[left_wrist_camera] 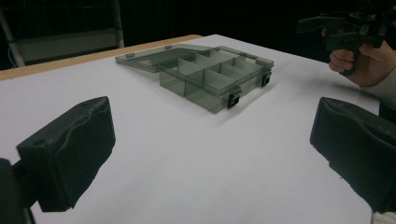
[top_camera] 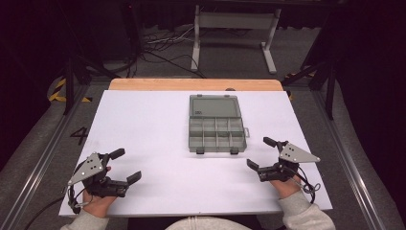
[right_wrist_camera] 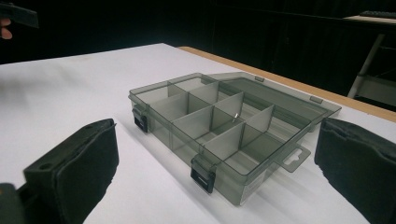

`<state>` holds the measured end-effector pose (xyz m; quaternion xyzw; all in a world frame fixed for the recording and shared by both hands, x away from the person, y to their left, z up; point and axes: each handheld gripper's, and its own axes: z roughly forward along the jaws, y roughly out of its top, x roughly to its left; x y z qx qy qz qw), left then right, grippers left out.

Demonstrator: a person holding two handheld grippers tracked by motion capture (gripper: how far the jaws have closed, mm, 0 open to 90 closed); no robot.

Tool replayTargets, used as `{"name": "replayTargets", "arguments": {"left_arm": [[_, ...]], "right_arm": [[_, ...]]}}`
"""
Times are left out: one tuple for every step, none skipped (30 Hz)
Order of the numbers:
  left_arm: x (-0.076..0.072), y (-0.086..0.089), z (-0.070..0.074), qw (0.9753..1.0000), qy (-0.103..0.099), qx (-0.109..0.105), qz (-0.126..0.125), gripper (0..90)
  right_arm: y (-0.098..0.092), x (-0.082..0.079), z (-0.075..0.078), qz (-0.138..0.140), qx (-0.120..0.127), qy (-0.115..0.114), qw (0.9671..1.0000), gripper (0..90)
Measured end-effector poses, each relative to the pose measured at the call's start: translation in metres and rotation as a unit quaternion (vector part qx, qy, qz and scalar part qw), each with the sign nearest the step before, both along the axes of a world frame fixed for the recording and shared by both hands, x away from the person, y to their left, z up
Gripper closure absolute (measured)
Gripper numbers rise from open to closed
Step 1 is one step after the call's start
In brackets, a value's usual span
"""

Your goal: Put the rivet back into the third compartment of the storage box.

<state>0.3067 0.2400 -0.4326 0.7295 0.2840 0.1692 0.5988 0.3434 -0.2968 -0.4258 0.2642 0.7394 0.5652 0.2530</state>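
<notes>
Surface point(top_camera: 143, 158): white board, smooth, bare around the box. Risk: nothing stops a light plastic box from sliding if it gets pushed from one side only.

Box point(top_camera: 216, 133): grey translucent organiser, sits mid-surface toward the far edge, lid point(top_camera: 214, 106) flat open away from the person, compartments look empty apart from a small glint in one cell, can't tell what it is. Risk: lid swung shut by one corner could twist at the hinge or drag the whole box backward.

Left hand-held gripper point(top_camera: 128, 165): near-left corner, jaws wide apart, holding nothing, well apart from the box. Long reach in; a low approach could clip the front wall.

Right hand-held gripper point(top_camera: 261, 153): near-right, jaws spread, empty, nearer the box than the left one. Hang tab point(right_wrist_camera: 293, 160) sticks out on its side; a jaw could snag it and spin the box.

Latches point(right_wrist_camera: 203, 178): two black clips on the front wall, hanging open. Small targets for wide pads; likely to slip off or close only one, leaving the lid skewed.
</notes>
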Motion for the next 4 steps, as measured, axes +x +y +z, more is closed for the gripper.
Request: {"name": "replayTargets", "arguments": {"left_arm": [[0.0003, -0.0008, -0.0005, 1.0000, -0.002, 0.001, 0.000, 0.8], [0.0003, -0.0011, -0.0008, 1.0000, -0.001, 0.001, -0.001, 0.8], [0.0007, -0.0012, -0.0012, 1.0000, -0.001, 0.000, -0.002, 0.8], [0.0007, -0.0012, -0.0012, 1.0000, -0.001, 0.000, -0.002, 0.8]], "right_arm": [[0.0000, 0.0001, 0.0003, 0.001, 0.001, -0.001, 1.0000, 0.1], [0.0003, -0.0002, 0.0009, 0.001, 0.002, -0.003, 1.0000, 0.1], [0.0000, -0.0003, 0.0014, 0.001, 0.002, -0.006, 1.0000, 0.1], [-0.0002, -0.0003, 0.0019, 0.002, 0.005, -0.008, 1.0000, 0.1]]}}
